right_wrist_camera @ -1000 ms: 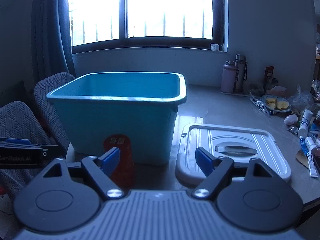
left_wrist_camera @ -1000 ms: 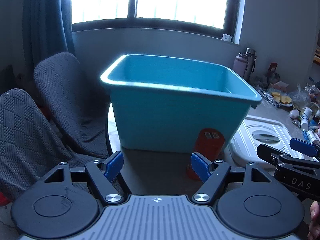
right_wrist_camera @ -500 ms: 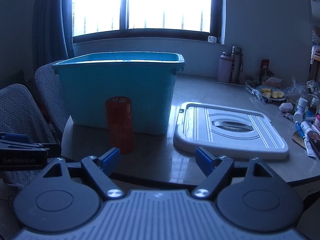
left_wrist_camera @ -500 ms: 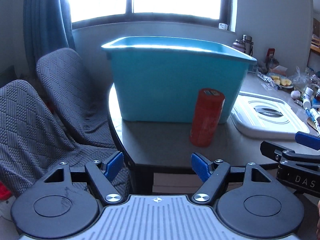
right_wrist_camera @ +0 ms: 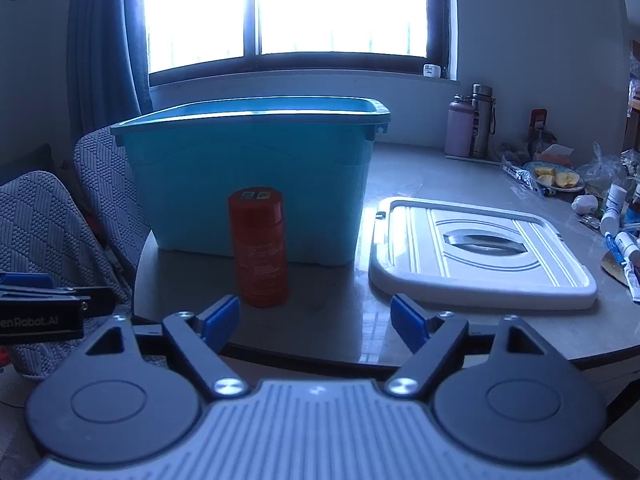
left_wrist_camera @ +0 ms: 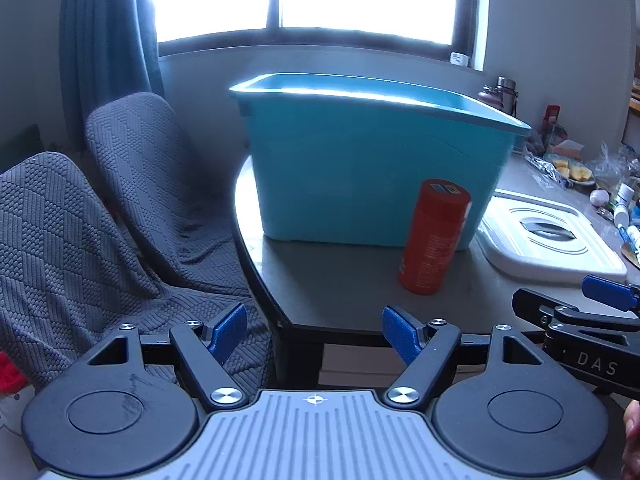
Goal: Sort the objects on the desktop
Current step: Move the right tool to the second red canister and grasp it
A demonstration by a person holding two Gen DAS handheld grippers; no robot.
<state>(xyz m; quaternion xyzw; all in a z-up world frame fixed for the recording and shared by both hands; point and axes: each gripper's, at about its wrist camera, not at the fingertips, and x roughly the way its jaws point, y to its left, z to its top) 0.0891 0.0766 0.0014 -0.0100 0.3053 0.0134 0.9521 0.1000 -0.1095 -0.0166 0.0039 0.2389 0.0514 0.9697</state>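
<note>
A red cylindrical canister (left_wrist_camera: pixel 434 237) stands upright on the grey table (left_wrist_camera: pixel 344 288), just in front of a large teal plastic bin (left_wrist_camera: pixel 368 164). It also shows in the right wrist view (right_wrist_camera: pixel 259 246), with the bin (right_wrist_camera: pixel 248 172) behind it. My left gripper (left_wrist_camera: pixel 316 330) is open and empty, held off the table's front edge, left of the canister. My right gripper (right_wrist_camera: pixel 316 322) is open and empty, at the table's front edge, just right of the canister. The right gripper's side shows in the left wrist view (left_wrist_camera: pixel 580 312).
The bin's white lid (right_wrist_camera: pixel 476 248) lies flat to the right of the bin. Flasks (right_wrist_camera: pixel 472 126), a fruit plate (right_wrist_camera: pixel 556 180), tubes and small bottles (right_wrist_camera: pixel 616 232) crowd the table's right side. Two grey covered chairs (left_wrist_camera: pixel 120 208) stand left of the table.
Both grippers have pulled back from the bin and lowered to the table's front edge. The canister, close between them before, now stands farther ahead. Both stay open.
</note>
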